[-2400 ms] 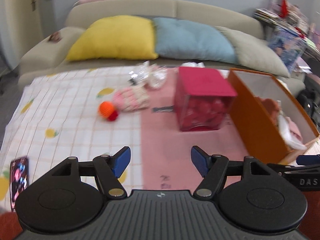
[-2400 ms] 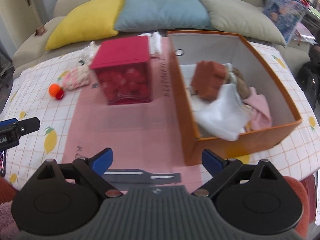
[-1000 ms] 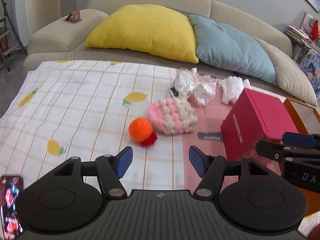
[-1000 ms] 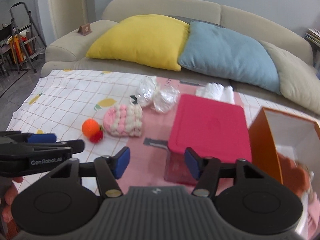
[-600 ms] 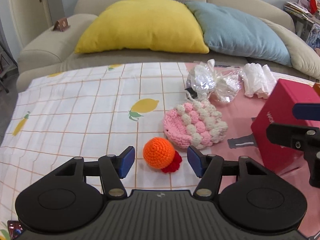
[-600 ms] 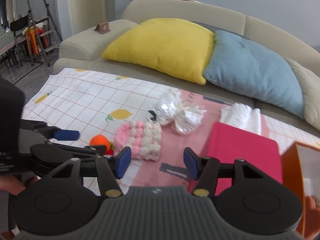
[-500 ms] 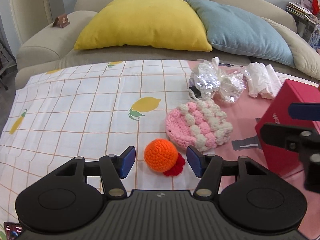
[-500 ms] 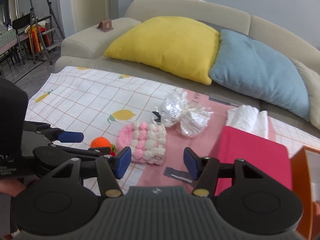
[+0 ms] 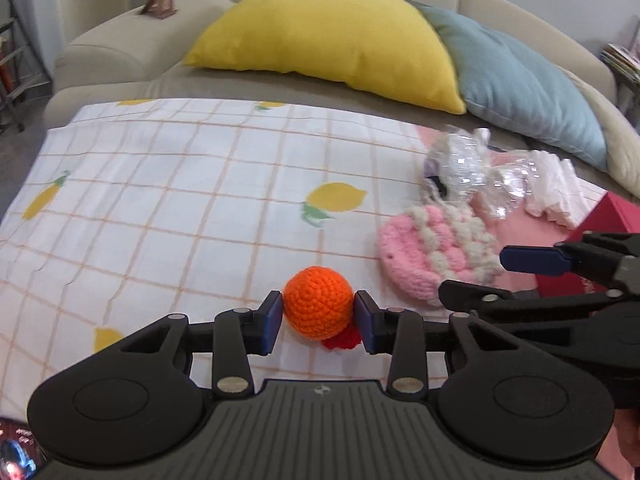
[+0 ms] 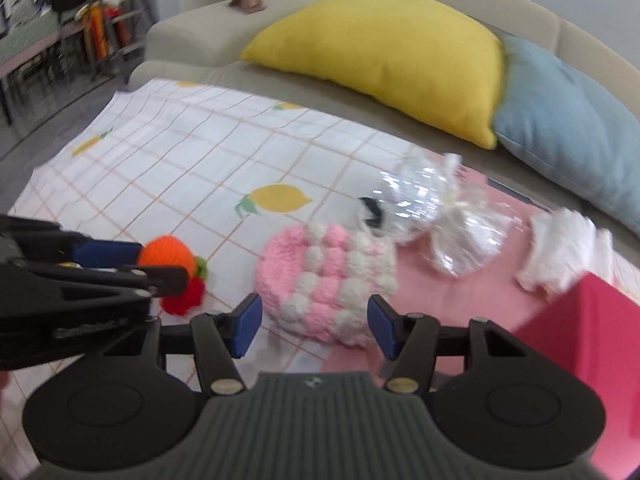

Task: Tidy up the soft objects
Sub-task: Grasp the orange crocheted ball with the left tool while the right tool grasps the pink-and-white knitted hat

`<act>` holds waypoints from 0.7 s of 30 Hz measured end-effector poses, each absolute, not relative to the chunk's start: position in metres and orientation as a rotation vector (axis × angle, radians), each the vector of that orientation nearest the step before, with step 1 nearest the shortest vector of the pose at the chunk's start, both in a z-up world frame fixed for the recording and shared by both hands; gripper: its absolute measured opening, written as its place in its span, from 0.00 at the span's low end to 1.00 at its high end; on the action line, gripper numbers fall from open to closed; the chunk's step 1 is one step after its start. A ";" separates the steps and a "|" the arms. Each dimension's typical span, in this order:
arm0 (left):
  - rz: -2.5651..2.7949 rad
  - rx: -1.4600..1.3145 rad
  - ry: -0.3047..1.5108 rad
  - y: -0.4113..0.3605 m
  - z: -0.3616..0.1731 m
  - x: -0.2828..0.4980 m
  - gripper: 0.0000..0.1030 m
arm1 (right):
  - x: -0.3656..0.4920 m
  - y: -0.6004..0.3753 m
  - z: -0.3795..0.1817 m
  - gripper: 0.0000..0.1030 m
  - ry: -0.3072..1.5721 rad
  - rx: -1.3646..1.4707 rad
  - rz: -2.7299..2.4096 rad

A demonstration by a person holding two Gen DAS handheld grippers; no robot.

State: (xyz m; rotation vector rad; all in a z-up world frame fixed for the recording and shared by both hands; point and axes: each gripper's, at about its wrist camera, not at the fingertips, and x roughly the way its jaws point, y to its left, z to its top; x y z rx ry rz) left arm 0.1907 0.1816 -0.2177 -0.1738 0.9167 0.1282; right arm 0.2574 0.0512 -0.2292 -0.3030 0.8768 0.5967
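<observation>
An orange crochet ball with a red knitted piece under it lies on the lemon-print cloth. My left gripper has a blue pad against each side of the ball, and its jaws are closing on it. In the right wrist view the left gripper comes in from the left over the ball. A pink and white crochet pouch lies just ahead of my right gripper, which is open, its tips at the pouch's near edge. The right gripper also shows in the left wrist view, over the pouch.
Behind the pouch lie a clear plastic bundle and a white folded cloth on a pink mat. A red box stands at the right. A sofa with a yellow pillow and a blue pillow runs along the far side.
Both grippers have moved forward and down toward the cloth. The left jaws have narrowed from wide open to touching the orange ball. The right gripper has come up to the pink pouch.
</observation>
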 end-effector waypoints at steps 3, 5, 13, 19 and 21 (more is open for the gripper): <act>0.130 -0.186 0.920 0.185 -0.218 0.188 0.42 | 0.262 0.061 -0.240 0.58 0.892 -0.320 0.597; 0.140 -0.188 0.915 0.184 -0.217 0.185 0.42 | 0.264 0.063 -0.244 0.64 0.884 -0.326 0.594; 0.129 -0.221 0.911 0.175 -0.214 0.174 0.42 | 0.271 0.071 -0.254 0.49 0.909 -0.376 0.577; 0.112 -0.231 0.908 0.165 -0.207 0.164 0.42 | 0.281 0.066 -0.248 0.28 0.946 -0.363 0.579; 0.108 -0.239 0.903 0.163 -0.201 0.160 0.42 | 0.278 0.067 -0.243 0.16 0.941 -0.375 0.588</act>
